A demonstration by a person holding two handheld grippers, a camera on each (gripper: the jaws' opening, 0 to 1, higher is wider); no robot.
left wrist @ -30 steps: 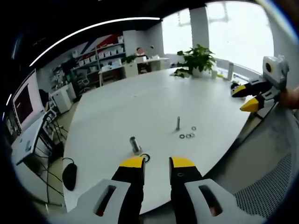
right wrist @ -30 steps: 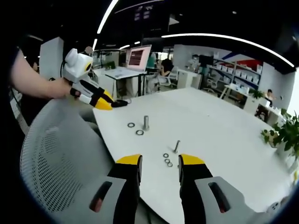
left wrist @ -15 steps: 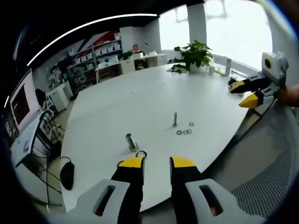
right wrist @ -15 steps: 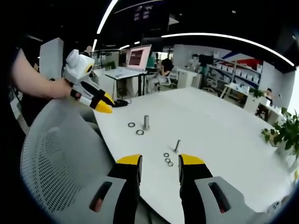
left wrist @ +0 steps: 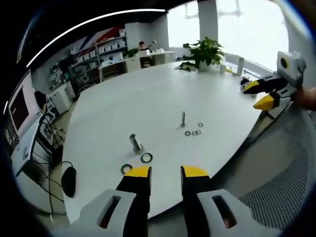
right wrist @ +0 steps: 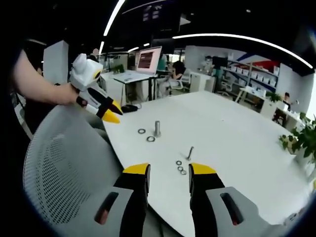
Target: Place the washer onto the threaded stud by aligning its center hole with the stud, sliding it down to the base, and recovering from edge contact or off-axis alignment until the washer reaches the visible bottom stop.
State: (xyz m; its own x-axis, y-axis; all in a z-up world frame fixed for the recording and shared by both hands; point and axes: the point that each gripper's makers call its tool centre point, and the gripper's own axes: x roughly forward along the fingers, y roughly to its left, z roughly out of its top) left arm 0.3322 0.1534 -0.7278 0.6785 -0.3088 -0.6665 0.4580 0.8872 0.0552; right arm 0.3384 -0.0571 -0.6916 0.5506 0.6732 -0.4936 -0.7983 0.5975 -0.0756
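Left gripper (left wrist: 164, 171) hovers open just short of washer (left wrist: 146, 157).

A large white oval table (left wrist: 148, 98) carried everything. Near its close edge in the left gripper view stood a thick threaded stud (left wrist: 134, 142), with two dark washers (left wrist: 146, 158) lying flat just beside it. Farther along stood a thinner bolt (left wrist: 182, 119), upright, with a small cluster of washers (left wrist: 193, 133) beside its foot. A potted plant (left wrist: 203, 51) stood at the table's far end. A black mouse (right wrist: 128, 107) rested near the corner in the right gripper view.
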